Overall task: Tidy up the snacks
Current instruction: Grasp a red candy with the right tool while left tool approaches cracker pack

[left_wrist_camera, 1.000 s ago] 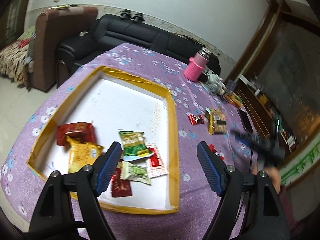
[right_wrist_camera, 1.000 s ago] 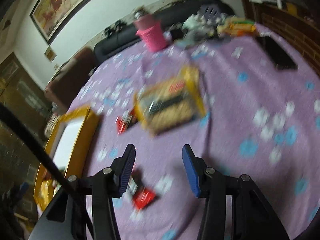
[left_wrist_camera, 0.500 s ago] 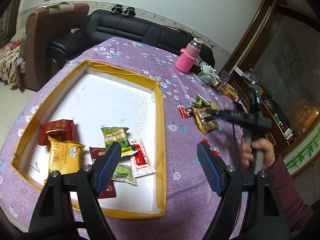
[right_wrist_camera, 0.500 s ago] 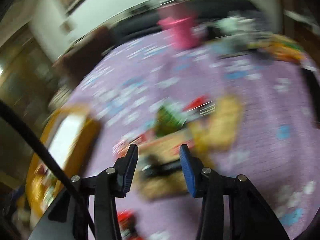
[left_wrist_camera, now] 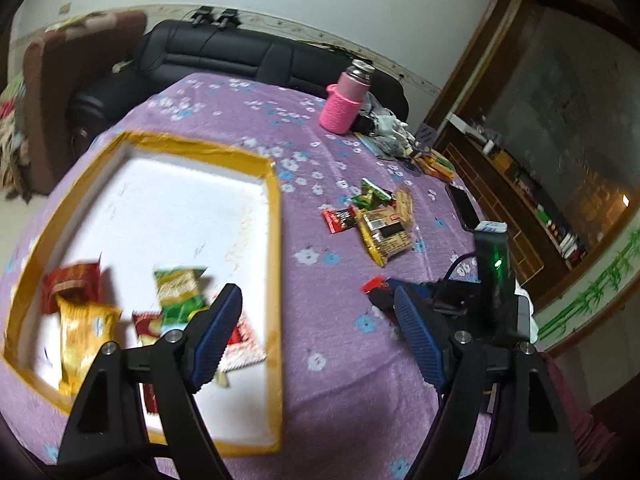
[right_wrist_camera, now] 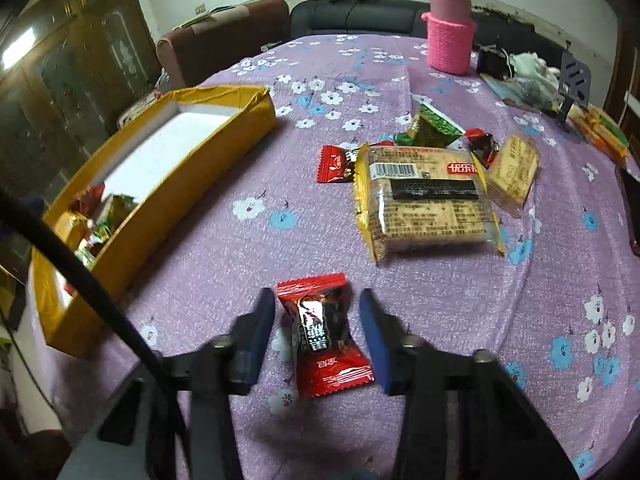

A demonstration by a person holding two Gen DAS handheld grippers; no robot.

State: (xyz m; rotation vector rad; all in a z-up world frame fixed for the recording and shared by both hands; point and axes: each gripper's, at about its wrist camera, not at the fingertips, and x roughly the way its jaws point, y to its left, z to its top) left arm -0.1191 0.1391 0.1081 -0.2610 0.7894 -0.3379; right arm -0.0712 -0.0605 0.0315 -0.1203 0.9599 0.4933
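1. On the far left we see the yellow-rimmed box (right_wrist_camera: 208,148) with its white floor, lying on the purple flowered tablecloth (right_wrist_camera: 224,256). It already holds several packets at its near end, among them a gold packet (left_wrist_camera: 82,332) and a green packet (left_wrist_camera: 178,292), which suggests it is where the snacks are being collected.

2. Over the box's near right corner we hold the left gripper (left_wrist_camera: 316,344) with its jaws spread wide and nothing between them; it appears to be waiting while the other hand works.

3. In the centre, close to us, the red-and-black candy (right_wrist_camera: 324,334) lies flat on the cloth, well apart from the box. The right gripper (right_wrist_camera: 318,340) straddles it lengthwise. Its jaws have just been closing, yet a sliver of cloth shows on either side of the wrapper, so we judge that the pads do not press it yet.

4. Farther right the loose pile waits: a large cracker pack (right_wrist_camera: 426,204), a small red candy (right_wrist_camera: 334,164) touching its left edge, a green sachet (right_wrist_camera: 434,128) behind it and a pale biscuit packet (right_wrist_camera: 514,170) to its right.

5. At the far edge stands a flask in a pink knitted sleeve (right_wrist_camera: 450,40), no part of the sorting as we read it.
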